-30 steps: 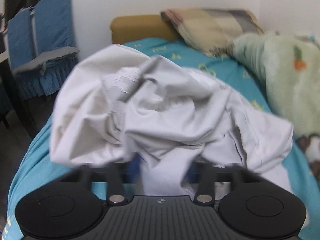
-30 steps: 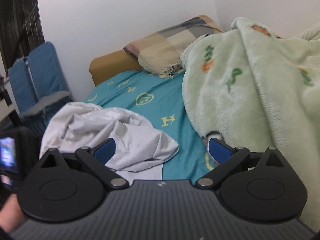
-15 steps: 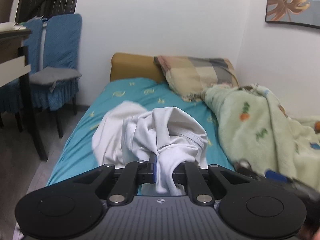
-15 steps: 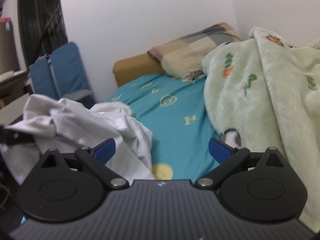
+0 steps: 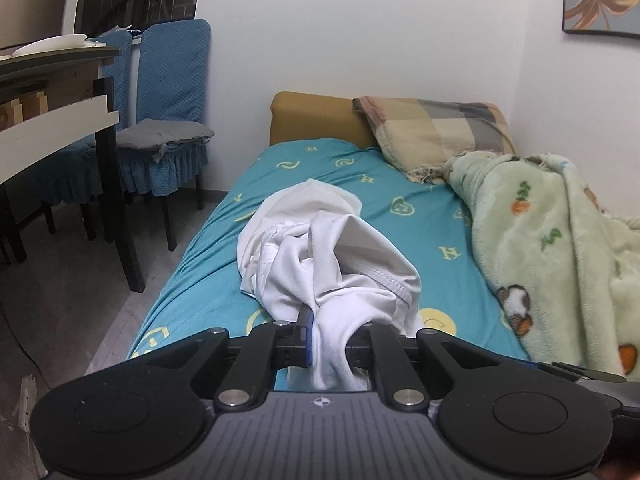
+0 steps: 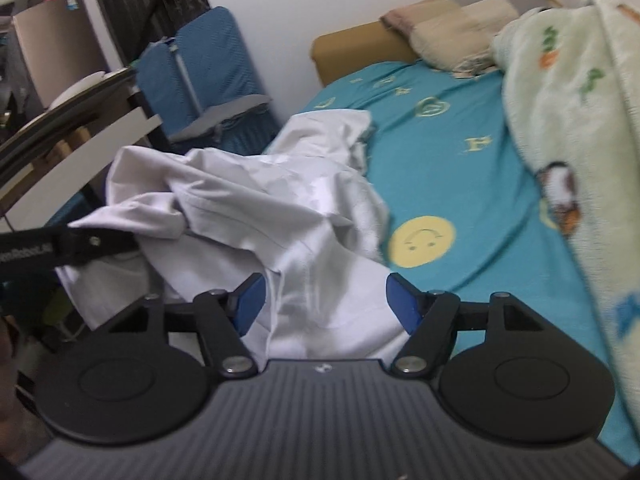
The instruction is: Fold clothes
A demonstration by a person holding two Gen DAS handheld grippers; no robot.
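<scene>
The left gripper is clamped on a bunch of the white shirt, now drawn back and raised from where it was a second ago, so the cloth trails in a rope from its fingers down to the bed near the left edge. The right gripper, fingers wide and holding nothing, has moved in over the near hem. The shirt remains crumpled; a second grip looks needed before it can be spread and folded.
</scene>
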